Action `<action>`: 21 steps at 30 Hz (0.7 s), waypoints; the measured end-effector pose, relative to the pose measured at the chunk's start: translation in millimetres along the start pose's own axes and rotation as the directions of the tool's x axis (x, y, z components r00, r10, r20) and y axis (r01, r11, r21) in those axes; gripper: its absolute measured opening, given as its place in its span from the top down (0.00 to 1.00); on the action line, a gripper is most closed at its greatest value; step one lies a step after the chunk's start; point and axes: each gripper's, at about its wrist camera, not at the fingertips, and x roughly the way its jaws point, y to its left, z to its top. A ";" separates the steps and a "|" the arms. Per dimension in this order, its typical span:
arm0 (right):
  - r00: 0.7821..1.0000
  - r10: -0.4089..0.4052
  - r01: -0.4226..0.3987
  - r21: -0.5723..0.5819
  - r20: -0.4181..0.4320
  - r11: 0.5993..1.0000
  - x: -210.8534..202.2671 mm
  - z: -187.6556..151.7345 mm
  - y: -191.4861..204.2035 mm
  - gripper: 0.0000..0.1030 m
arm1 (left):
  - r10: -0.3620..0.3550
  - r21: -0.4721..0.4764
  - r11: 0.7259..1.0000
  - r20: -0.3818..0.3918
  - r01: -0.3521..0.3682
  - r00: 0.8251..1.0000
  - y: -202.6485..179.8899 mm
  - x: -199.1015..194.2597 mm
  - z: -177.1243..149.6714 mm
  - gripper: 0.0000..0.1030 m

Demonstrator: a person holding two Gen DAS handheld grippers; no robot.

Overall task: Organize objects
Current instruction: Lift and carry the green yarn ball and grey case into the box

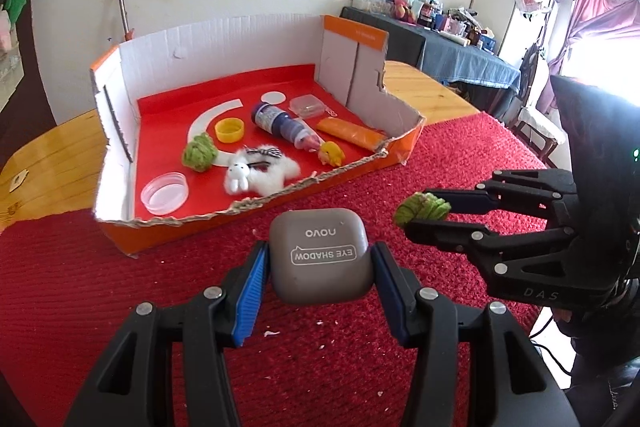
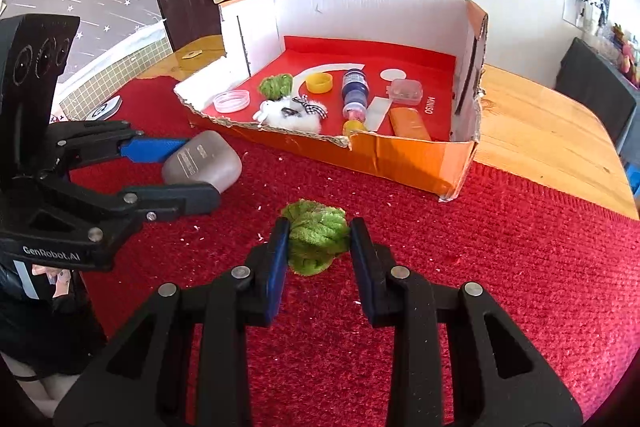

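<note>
Gripping the grey eyeshadow case in our left gripper, we are pinching it between both blue pads just above the red cloth. Ahead, the cut-open orange box is sitting with small items inside. Over on the right, our right gripper is clamping a green yarn ball, also near that box.

wrist views, close, sharing box

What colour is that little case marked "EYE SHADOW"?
Grey-brown, with white lettering; the eye shadow case shows best in the left wrist view.
</note>
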 end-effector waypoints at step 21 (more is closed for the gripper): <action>0.994 -0.038 0.042 -0.031 0.105 0.999 -22.6 85.8 13.9 0.72 | 0.100 -0.025 0.995 0.059 -0.098 0.993 44.1 -21.8 62.6 0.48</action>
